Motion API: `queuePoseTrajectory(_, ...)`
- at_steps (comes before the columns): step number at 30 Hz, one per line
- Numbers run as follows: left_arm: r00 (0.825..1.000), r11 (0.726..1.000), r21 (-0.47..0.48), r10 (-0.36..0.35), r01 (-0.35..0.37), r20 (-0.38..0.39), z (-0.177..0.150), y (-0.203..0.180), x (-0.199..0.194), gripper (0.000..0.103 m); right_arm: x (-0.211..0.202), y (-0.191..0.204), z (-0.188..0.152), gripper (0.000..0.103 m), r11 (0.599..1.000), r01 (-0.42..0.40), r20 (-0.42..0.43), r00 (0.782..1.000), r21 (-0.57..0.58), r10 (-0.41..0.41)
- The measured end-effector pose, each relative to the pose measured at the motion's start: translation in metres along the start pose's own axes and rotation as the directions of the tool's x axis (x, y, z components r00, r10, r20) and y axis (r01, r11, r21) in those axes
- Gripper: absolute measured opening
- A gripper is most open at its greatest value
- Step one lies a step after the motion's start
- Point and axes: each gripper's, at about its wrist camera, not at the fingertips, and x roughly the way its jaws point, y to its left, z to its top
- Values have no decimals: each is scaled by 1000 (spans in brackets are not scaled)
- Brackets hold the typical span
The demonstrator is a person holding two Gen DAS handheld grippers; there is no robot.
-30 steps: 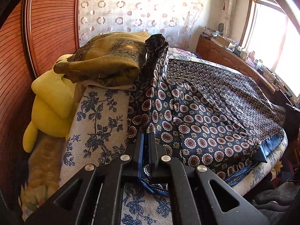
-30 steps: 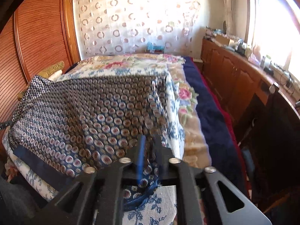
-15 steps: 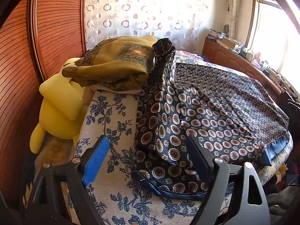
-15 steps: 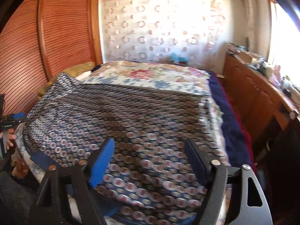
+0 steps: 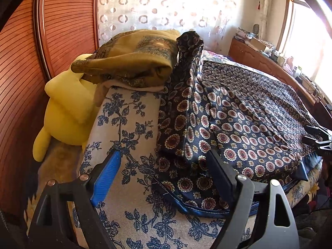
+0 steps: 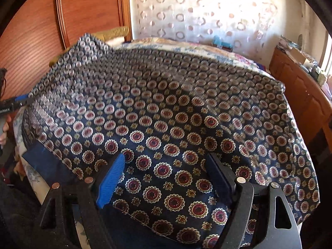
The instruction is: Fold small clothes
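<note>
A navy cloth with red and cream medallions (image 5: 244, 120) lies spread over the bed, one corner bunched up against a folded olive-gold cloth (image 5: 132, 56). It fills the right wrist view (image 6: 166, 108). My left gripper (image 5: 164, 166) is open and empty, just above the cloth's near left corner. My right gripper (image 6: 166, 174) is open and empty over the cloth's near edge. The right gripper's tip shows at the left wrist view's right edge (image 5: 317, 137); the left gripper's blue pad shows at the right wrist view's left edge (image 6: 19, 99).
A blue-floral bedspread (image 5: 124, 137) covers the bed. A yellow plush toy (image 5: 64, 108) sits between the bed and a wooden slatted wardrobe (image 5: 18, 66). A wooden cabinet with clutter (image 6: 300, 78) runs along the right under the window.
Both grippers were shut on the cloth's near hem a second ago. They have opened, let go of it and drawn back a little. The cloth now lies on the bed.
</note>
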Motion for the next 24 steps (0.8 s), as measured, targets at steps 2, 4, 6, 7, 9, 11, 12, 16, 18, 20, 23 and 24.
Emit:
queuePoseTrajectory(2,1000,1000,-6,-6,6,-1,-1,1,1,84,-1,4,2,82,1000,13,-1,1000,-10,-13)
queuePoseTrajectory(4,1000,1000,-11,-13,13,-2,-1,1,1,85,3,3,3,86,1000,15,-3,1000,2,-15)
queuePoseTrajectory(6,1000,1000,-12,-20,20,-2,-1,0,1,84,2,5,0,90,1000,22,-4,1000,11,-22)
queuePoseTrajectory(7,1000,1000,-13,-24,24,-3,-1,0,2,84,2,4,0,93,1000,24,-2,1000,13,-24)
queuePoseTrajectory(9,999,999,-19,-47,47,-1,-2,0,2,84,2,6,-2,95,999,31,4,999,18,-31)
queuePoseTrajectory(11,997,997,-29,-77,77,2,-2,-1,2,85,-3,4,-7,96,999,34,5,999,20,-34)
queuePoseTrajectory(12,996,995,-36,-90,90,0,-2,-1,2,85,-3,4,-7,96,999,34,5,999,21,-34)
queuePoseTrajectory(16,994,993,-48,-106,106,2,-2,-1,2,72,-4,5,-8,97,999,32,4,999,19,-32)
queuePoseTrajectory(18,995,993,-49,-103,103,4,-2,-1,2,63,-4,5,-8,97,999,33,4,999,20,-33)
queuePoseTrajectory(20,995,993,-53,-101,102,6,-2,-1,2,60,-4,5,-8,97,999,33,4,999,19,-33)
queuePoseTrajectory(23,995,994,-44,-103,103,6,-1,-4,3,46,-4,5,-8,97,999,33,4,999,20,-33)
queuePoseTrajectory(24,994,993,-40,-108,108,4,-1,-5,3,45,-4,6,-8,98,999,33,3,999,20,-33)
